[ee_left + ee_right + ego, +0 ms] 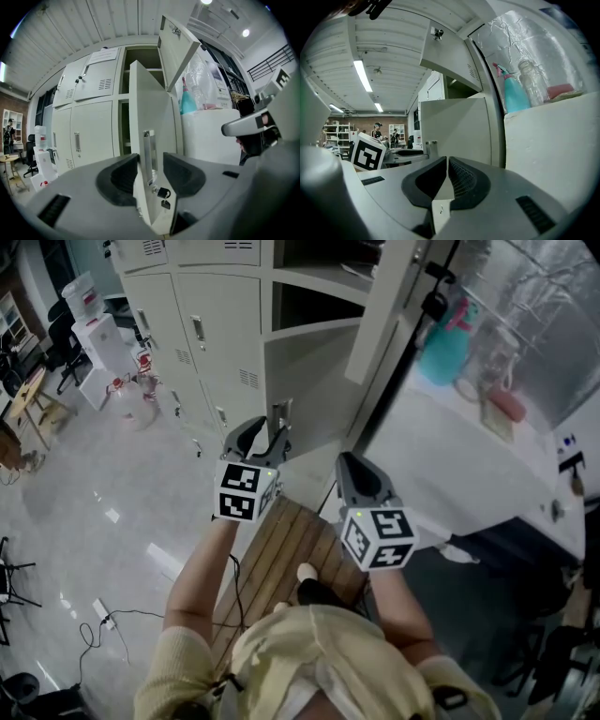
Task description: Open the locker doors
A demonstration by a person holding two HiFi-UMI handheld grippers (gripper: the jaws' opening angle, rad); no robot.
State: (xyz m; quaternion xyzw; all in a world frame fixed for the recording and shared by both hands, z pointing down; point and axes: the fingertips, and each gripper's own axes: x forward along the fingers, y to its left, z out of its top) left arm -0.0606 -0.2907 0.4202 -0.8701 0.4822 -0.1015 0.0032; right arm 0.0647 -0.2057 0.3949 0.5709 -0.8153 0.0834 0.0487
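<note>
One locker door (154, 108) stands upright, edge-on.

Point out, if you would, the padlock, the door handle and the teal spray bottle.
padlock (162, 192): left gripper view, its dark body.
door handle (148, 154): left gripper view, its middle.
teal spray bottle (514, 98): right gripper view, its body.

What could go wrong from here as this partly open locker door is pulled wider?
1. The left gripper has its jaws pinching only the thin edge of the locker door, so the hold may slip as the door swings.
2. The padlock, with a key, hangs just below the jaws and could snag.
3. The right gripper, shut and empty, sits close on the door's far side and might get struck.
</note>
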